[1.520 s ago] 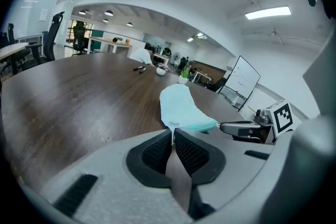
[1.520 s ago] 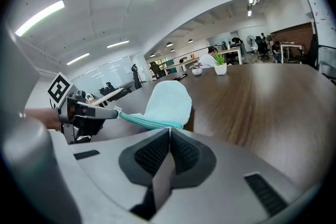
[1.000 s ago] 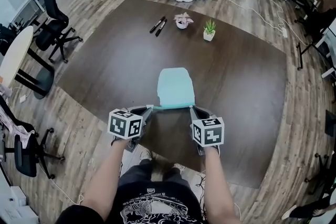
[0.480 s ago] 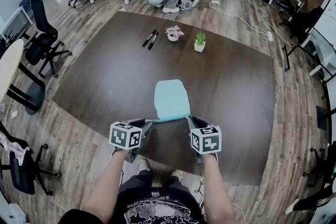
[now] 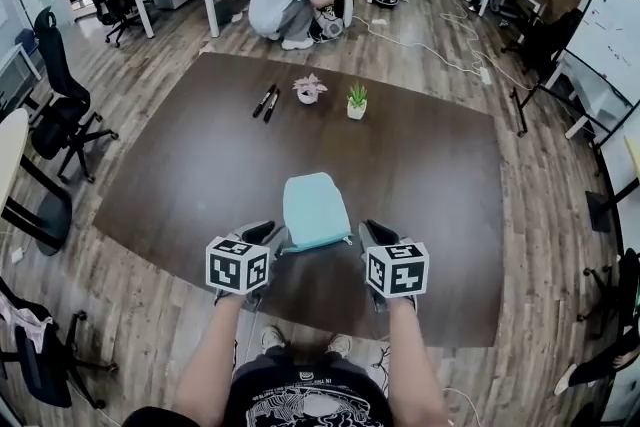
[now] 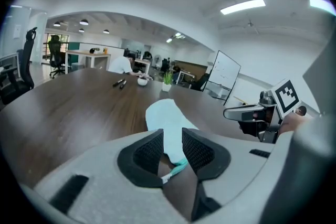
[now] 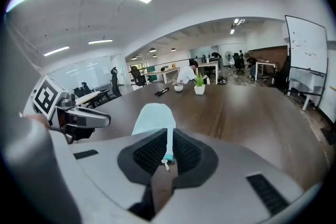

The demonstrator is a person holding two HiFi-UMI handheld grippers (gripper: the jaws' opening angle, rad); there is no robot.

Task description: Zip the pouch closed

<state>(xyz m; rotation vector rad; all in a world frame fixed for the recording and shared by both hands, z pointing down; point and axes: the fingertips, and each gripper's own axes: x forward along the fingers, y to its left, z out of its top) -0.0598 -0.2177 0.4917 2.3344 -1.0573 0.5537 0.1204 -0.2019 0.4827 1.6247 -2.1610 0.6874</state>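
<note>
The light teal pouch (image 5: 315,205) lies on the dark wooden table (image 5: 430,175), its near zipper edge toward me. My left gripper (image 5: 272,235) is at the pouch's left near corner. In the left gripper view its jaws (image 6: 172,136) are opening, with the pouch (image 6: 164,115) end and its teal zipper tape loose between the pads. My right gripper (image 5: 368,231) is at the right near corner. In the right gripper view it (image 7: 170,136) pinches the pouch (image 7: 155,115) edge-on, and the small zipper pull (image 7: 165,164) hangs just below the pads.
Two black markers (image 5: 266,101), a pink potted plant (image 5: 308,89) and a green one (image 5: 356,101) stand at the table's far side. A person crouches on the floor (image 5: 285,0) beyond it. Office chairs (image 5: 60,105) stand to the left, a whiteboard (image 5: 615,30) to the right.
Both grippers have risen a little at the pouch's near edge. That edge was stretched straight between them and now hangs slack. The left jaws have parted.
</note>
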